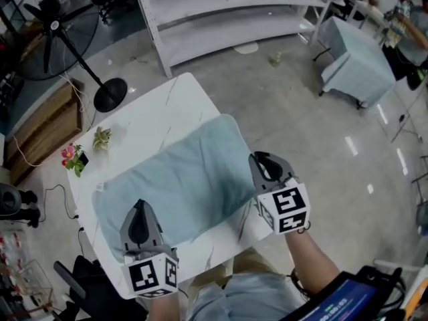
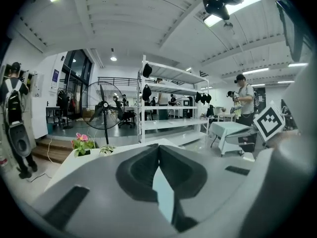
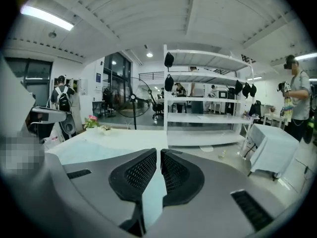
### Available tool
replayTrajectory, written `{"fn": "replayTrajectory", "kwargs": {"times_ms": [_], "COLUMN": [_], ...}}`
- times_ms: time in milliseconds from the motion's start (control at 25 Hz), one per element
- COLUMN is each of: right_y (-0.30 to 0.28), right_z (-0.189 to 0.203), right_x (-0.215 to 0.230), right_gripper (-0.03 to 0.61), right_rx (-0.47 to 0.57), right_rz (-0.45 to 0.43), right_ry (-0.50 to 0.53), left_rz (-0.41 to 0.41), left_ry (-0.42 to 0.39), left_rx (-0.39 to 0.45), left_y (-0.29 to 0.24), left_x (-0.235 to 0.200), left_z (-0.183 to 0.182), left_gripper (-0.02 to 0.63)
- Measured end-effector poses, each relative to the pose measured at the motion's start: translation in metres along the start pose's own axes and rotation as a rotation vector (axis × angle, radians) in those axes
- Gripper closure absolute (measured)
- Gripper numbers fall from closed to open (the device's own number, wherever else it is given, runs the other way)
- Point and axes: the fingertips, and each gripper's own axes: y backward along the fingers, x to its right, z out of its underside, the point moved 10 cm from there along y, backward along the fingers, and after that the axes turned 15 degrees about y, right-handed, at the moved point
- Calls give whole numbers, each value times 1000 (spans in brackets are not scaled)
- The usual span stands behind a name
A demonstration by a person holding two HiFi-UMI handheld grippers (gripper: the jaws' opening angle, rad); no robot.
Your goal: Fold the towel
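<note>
The pale blue towel [image 1: 180, 179] lies flat on the white counter [image 1: 154, 112], its long axis running from 8 o'clock to 2 o'clock in the head view. The left tongs [image 1: 140, 207] sit over the towel's 7 o'clock end and point toward 12 o'clock, slightly nose-down. In the left gripper view these tongs [image 2: 159, 146] are closed tip to tip, with towel cloth showing below them. The right tongs [image 1: 257, 156] are at the towel's 4 o'clock edge and point toward 11 o'clock. The bare forearm [image 1: 311, 259] behind them trails off toward 5 o'clock. In the right gripper view these tongs [image 3: 158, 151] stand only a narrow slit apart and pinch nothing. A potted pink flower [image 1: 73, 158] stands at the counter's 9 o'clock edge.
</note>
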Motion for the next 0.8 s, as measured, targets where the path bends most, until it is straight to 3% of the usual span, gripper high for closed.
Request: {"fn": "replayTrajectory", "kwargs": {"times_ms": [280, 600, 800], "right_y": [-37, -41, -34], "right_z": [85, 136, 147], "right_x": [51, 63, 59], "right_gripper": [391, 373, 371], "right_rx": [-216, -313, -344], "right_rz": [-96, -224, -281], "right_ry": [-112, -345, -419], "left_rz": [-52, -58, -32], "left_ry": [-8, -9, -15], "left_rx": [-120, -161, -180], "left_y": [-44, -75, -82], "left_x": [18, 29, 42], "left_z": [35, 50, 51], "left_gripper": [606, 606, 606]}}
